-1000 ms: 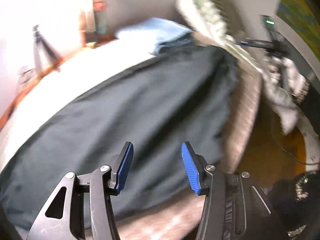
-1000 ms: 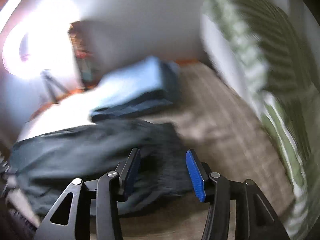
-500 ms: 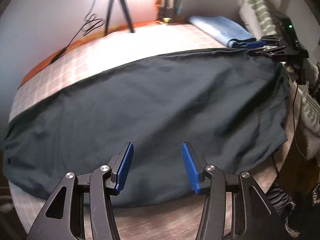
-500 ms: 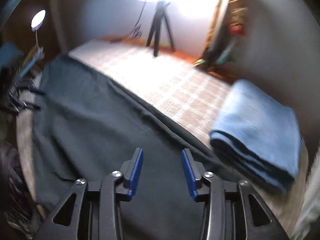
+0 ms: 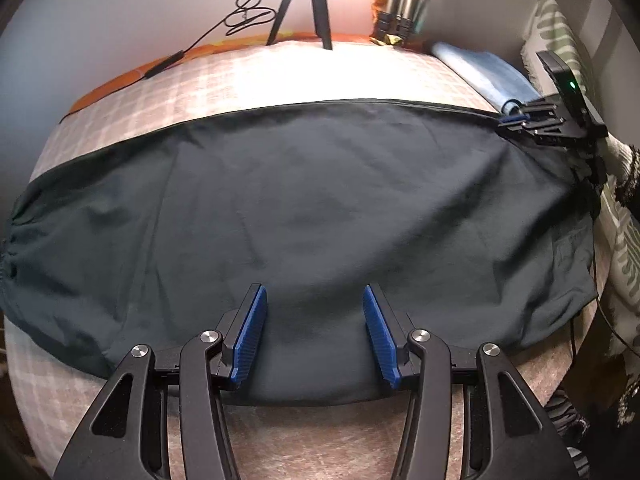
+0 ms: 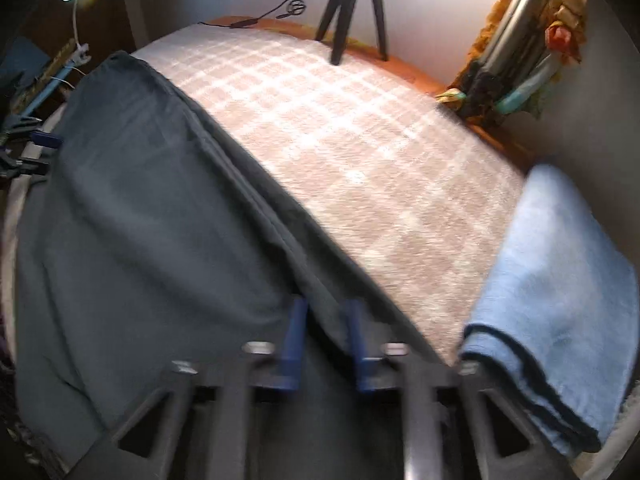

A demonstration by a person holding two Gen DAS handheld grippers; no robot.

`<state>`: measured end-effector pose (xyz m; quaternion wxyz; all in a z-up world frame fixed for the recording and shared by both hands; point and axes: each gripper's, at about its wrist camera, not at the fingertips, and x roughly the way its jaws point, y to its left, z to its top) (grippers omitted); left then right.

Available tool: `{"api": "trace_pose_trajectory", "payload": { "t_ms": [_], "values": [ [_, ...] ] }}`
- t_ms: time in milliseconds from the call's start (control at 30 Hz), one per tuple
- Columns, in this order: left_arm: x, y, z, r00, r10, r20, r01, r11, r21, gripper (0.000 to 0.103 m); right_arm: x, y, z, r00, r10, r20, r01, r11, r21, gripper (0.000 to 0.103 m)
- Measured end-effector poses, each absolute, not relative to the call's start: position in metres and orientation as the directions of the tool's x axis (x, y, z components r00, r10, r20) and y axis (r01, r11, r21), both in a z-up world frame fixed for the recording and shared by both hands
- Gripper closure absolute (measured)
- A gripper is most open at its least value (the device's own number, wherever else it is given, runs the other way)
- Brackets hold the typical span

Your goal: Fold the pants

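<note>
Dark teal pants point(image 5: 312, 216) lie spread flat across a checked pink bedcover point(image 5: 280, 76). My left gripper point(image 5: 312, 332) is open and empty, hovering over the pants' near edge. My right gripper point(image 6: 324, 340) is over the pants point(image 6: 132, 216) at their far right end, its blue pads partly closed astride a raised fold of the fabric; the view is blurred. The right gripper also shows in the left wrist view point(image 5: 516, 120) at the pants' right corner.
A folded light blue garment point(image 6: 560, 288) lies on the bed right of the pants, also in the left wrist view point(image 5: 484, 72). A tripod point(image 5: 304, 0) and cable stand at the bed's far edge. A green striped pillow point(image 5: 560, 36) is at the right.
Both grippers have swung to face across the bed. The right gripper has dropped to the pants' right end and its jaws have narrowed. The left gripper has steadied over the near edge.
</note>
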<state>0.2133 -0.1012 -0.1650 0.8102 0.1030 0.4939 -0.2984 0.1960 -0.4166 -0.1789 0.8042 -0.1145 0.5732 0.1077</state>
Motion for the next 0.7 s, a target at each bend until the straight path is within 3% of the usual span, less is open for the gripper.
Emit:
{"api": "trace_pose_trajectory", "payload": {
  "t_ms": [100, 400, 433, 533, 633, 700],
  "values": [
    [0.215, -0.095, -0.164, 0.346, -0.380, -0.858, 0.572, 0.810, -0.128, 0.054, 0.193, -0.400, -0.176, 0.330, -0.014, -0.944, -0.354, 0.925, -0.137, 0.103],
    [0.218, -0.033, -0.147, 0.438, -0.336, -0.834, 0.430, 0.893, -0.134, 0.051, 0.221, -0.408, -0.172, 0.325, -0.088, -0.942, -0.317, 0.928, -0.196, 0.100],
    [0.220, -0.018, -0.145, 0.452, -0.332, -0.828, 0.390, 0.908, -0.151, 0.049, 0.221, -0.406, -0.175, 0.303, -0.092, -0.949, -0.322, 0.927, -0.193, 0.097],
    [0.228, 0.029, -0.141, 0.483, -0.336, -0.809, 0.260, 0.937, -0.233, 0.041, 0.212, -0.402, -0.173, 0.302, -0.109, -0.947, -0.308, 0.929, -0.205, 0.062],
    [0.237, 0.075, -0.141, 0.502, -0.355, -0.789, 0.141, 0.933, -0.331, 0.040, 0.199, -0.398, -0.156, 0.343, -0.084, -0.935, -0.274, 0.944, -0.185, 0.059],
    [0.244, 0.108, -0.142, 0.531, -0.333, -0.779, 0.054, 0.931, -0.361, 0.037, 0.187, -0.393, -0.140, 0.377, -0.063, -0.924, -0.238, 0.958, -0.162, 0.045]
  ]
}}
